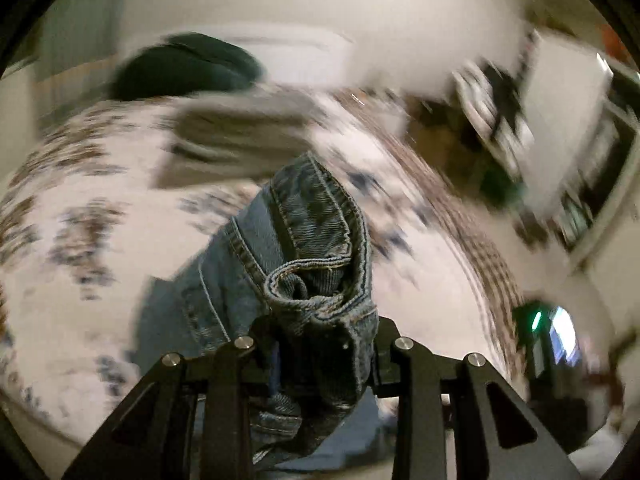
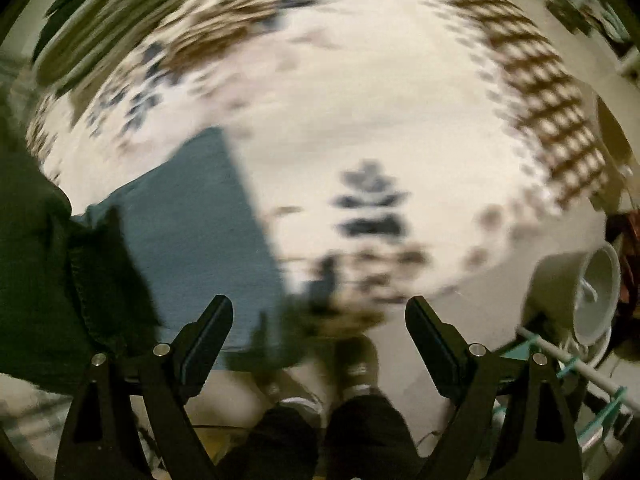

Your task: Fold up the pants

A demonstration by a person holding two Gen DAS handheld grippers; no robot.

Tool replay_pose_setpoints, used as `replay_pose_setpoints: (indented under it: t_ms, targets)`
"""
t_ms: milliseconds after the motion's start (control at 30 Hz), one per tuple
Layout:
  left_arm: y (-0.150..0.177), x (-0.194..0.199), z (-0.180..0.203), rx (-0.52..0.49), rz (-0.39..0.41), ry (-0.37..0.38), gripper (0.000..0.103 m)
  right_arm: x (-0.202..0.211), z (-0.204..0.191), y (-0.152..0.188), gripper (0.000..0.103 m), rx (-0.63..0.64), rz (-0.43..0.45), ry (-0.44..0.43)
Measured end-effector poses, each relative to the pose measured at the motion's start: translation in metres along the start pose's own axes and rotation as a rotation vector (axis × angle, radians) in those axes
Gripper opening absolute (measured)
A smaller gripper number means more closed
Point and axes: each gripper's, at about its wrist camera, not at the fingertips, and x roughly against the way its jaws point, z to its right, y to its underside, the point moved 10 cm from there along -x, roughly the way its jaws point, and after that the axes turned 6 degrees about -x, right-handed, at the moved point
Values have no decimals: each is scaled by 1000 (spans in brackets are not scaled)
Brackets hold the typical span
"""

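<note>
The left gripper (image 1: 320, 344) is clamped on the jeans' (image 1: 304, 248) waistband, while the right gripper (image 2: 320, 320) gapes wide, holding nothing, above the patterned bedspread (image 2: 360, 100).

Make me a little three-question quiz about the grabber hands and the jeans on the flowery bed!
1. True or false: the right gripper is pinching the jeans.
2. Which gripper holds denim: A) left gripper B) right C) both?
3. Fill in: the folded grey clothes lie on the patterned ____.

Key: 1 false, it is open and holds nothing. 2 A, shut on the seam. 3 bedspread.
</note>
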Motion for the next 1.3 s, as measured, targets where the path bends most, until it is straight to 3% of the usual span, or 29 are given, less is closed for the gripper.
replay_pose_setpoints:
  t_ms: [100, 167, 200, 233, 267, 333, 467, 600, 700, 767, 833, 900, 967, 1167, 1300]
  targets:
    - [30, -44, 40, -63, -157, 59, 33, 3, 53, -2, 90, -61, -8, 26]
    - [49, -63, 53, -52, -276, 100, 40, 1, 75, 1, 90, -87, -13, 35]
    - [53, -63, 58, -42, -296, 115, 45, 2, 87, -1, 90, -99, -12, 33]
    - [51, -61, 58, -21, -300, 145, 61, 3, 93, -4, 90, -105, -6, 29]
    - [46, -55, 58, 7, -300, 179, 82, 5, 101, -7, 90, -111, 1, 21]
    - [32, -40, 47, 66, -301, 194, 97, 10, 111, -17, 93, -126, 15, -13]
    - [18, -13, -4, 189, -276, 153, 97, 20, 92, -43, 93, -135, 40, -226]
    - [23, -11, -93, 292, -297, 3, 98, 6, 31, -63, 100, -37, -27, -469]
    - [39, -23, -154, 305, -352, -127, 98, -37, -2, -75, 100, 24, -100, -507]
    - [47, -28, -176, 313, -378, -168, 98, -61, -14, -79, 100, 15, -153, -524]
    - [54, -37, -188, 318, -402, -179, 98, -73, -27, -78, 80, 6, -194, -564]
    - [57, -47, -190, 317, -420, -175, 98, -68, -37, -81, 32, 26, -138, -569]
    - [61, -59, -188, 323, -442, -170, 98, -62, -40, -81, 18, 25, -96, -518]
    - [47, -96, -169, 351, -454, -108, 98, -12, -16, -89, 12, -13, -1, -430]
    - [46, -126, -160, 343, -492, -88, 98, 1, 26, -106, 8, -59, 48, -342]
